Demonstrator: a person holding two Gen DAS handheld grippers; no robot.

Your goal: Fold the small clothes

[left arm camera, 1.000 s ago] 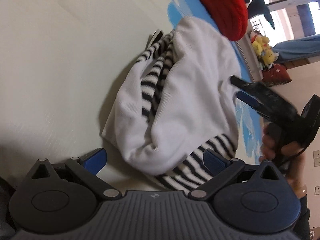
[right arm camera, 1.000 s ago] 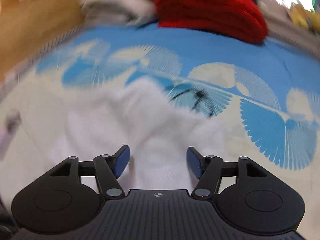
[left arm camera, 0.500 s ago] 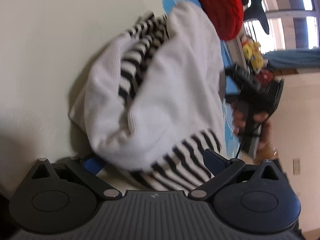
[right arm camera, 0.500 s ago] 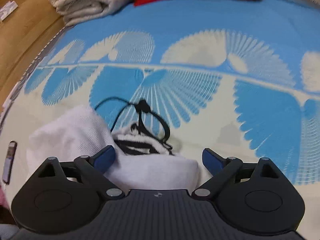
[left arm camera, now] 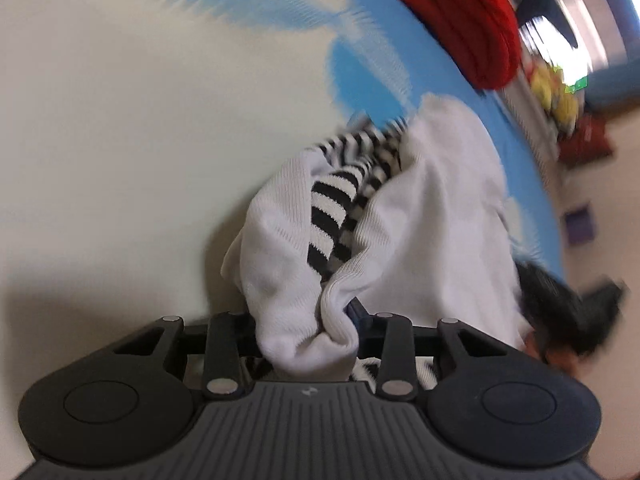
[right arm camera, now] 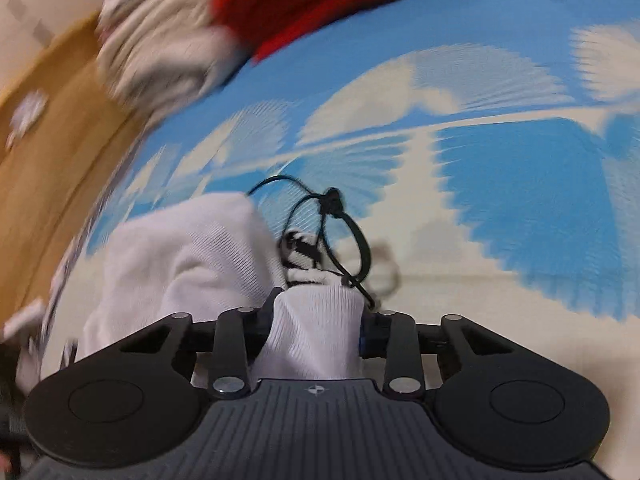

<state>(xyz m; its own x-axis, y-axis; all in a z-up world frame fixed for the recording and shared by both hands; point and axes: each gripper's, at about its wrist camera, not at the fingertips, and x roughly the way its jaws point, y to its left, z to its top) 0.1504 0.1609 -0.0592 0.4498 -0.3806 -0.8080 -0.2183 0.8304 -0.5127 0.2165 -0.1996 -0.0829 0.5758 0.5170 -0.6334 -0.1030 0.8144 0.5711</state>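
Both claws have just closed since the earlier frames: left claw (left arm camera: pixel 308 326) and right claw (right arm camera: pixel 318 322) each pinch the white garment (left arm camera: pixel 432 216); a black cord (right arm camera: pixel 344 232) lies across it, red knitwear (left arm camera: pixel 460 12) beyond.

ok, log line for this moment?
left tool: just closed on white garment | right tool: just closed on its other end | surface: blue-patterned mat

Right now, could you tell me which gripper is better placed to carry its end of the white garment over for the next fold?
Probably the right gripper: it pinches a narrow end of the white garment, while the left gripper holds a thicker bunch.
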